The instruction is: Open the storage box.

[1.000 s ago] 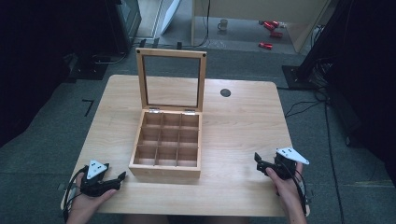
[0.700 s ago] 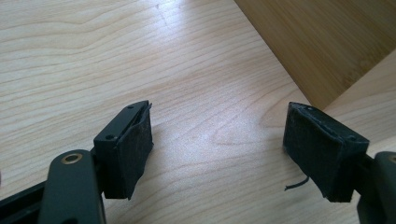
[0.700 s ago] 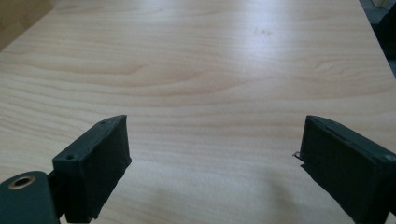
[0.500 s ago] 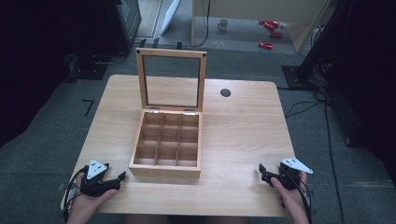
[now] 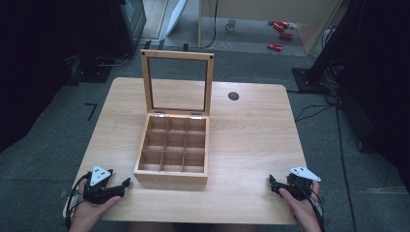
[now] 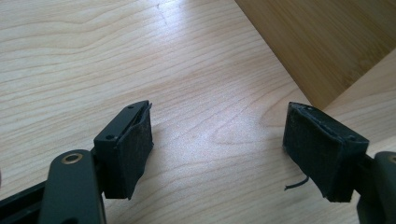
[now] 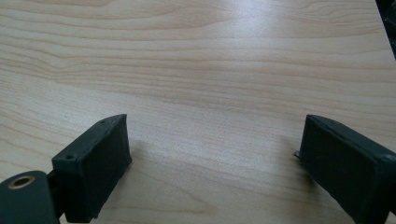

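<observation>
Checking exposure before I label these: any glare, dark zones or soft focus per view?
High view: table evenly lit, surroundings near black, whole frame slightly soft; box lid pane shows no glare. Left gripper view: bright sheen on the wood between the pads, box wall sharp enough. Right gripper view: pale glare band across the tabletop at top, jaws crisp, soft shadows under them.

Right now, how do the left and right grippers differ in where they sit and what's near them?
The left gripper sits at the table's near left corner, close to the wooden box, whose side shows just past its jaws; the right gripper sits near the right corner, well away from the box, facing bare tabletop. Both are open, empty and low over the table.
</observation>
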{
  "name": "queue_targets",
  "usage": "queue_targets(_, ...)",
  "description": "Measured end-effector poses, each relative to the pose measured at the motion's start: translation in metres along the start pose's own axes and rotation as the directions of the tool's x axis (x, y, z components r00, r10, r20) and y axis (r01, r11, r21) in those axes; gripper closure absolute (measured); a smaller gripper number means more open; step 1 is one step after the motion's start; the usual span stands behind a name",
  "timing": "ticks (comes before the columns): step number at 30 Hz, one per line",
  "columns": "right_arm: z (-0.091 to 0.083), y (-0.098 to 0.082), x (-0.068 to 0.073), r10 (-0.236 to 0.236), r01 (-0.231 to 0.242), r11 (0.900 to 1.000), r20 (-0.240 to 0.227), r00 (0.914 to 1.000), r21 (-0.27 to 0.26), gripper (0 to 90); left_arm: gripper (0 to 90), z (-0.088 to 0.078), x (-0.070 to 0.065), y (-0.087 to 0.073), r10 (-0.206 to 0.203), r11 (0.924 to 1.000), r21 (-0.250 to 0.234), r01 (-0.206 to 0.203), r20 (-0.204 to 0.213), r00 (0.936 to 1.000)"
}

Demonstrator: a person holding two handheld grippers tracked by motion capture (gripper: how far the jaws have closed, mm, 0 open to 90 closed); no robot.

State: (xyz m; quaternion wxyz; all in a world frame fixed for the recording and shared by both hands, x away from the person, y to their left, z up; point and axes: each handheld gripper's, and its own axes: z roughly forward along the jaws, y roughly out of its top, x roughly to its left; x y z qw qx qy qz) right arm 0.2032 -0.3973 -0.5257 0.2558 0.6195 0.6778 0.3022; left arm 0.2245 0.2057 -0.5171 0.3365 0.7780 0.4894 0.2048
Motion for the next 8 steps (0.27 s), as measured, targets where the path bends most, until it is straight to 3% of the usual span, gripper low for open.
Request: queue_targets(8, 0.0001, -0.0001, -0.0001, -0.002, 0.002, 1.0, -0.001, 1.0, -0.001, 8.2, 24.6, -0.0002, -0.0001, -0.0002, 0.0, 1.0, 0.0, 0.0, -0.001, 1.0)
